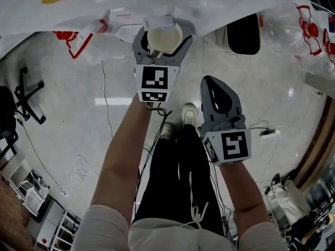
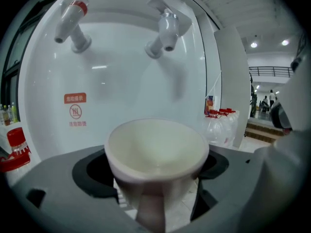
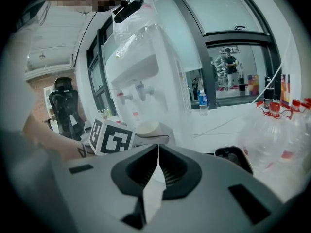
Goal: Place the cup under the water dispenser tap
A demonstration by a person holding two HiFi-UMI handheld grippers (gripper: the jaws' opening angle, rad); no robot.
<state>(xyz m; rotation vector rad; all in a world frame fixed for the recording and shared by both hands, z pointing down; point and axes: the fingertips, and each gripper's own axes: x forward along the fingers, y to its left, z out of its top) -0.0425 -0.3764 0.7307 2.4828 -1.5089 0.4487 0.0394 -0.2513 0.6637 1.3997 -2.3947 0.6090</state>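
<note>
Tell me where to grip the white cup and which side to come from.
Take the cup by its side wall just under the rim, level, from the side away from the dispenser, as the left gripper does. It is upright and tapers downward, so the rim should resist slipping.

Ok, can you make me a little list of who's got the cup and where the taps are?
cup: empty, upright, between the left gripper's jaws
left gripper: shut on cup, right in front of the dispenser
taps: red-topped tap on the left in the left gripper view, white tap on the right, both above the cup
cup and tap: about in line below the white tap
right gripper: shut, empty, away from the dispenser
</note>
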